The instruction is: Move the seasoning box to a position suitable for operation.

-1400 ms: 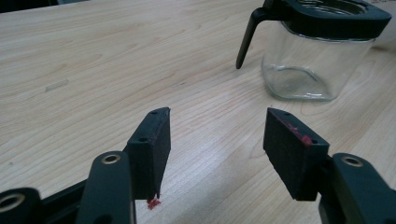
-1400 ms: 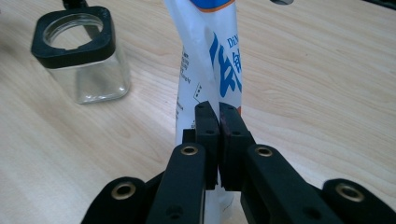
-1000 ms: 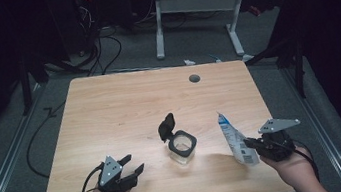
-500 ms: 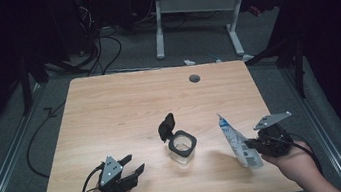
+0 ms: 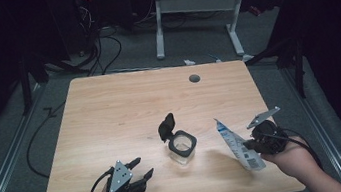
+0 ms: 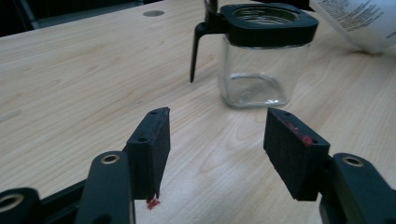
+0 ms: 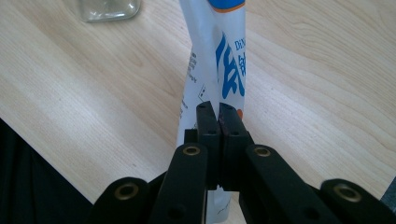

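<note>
Currently the right gripper is clenched on a white-and-blue pouch, holding it tilted above the table near its right front corner. Just left of the pouch, a square glass jar with its black flip lid open stands near the front edge. The left gripper rests near the left front corner, jaws apart and empty.

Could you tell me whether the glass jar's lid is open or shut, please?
Open. The jar stands upright with its black hinged lid flipped up and back, leaving the round mouth uncovered.
</note>
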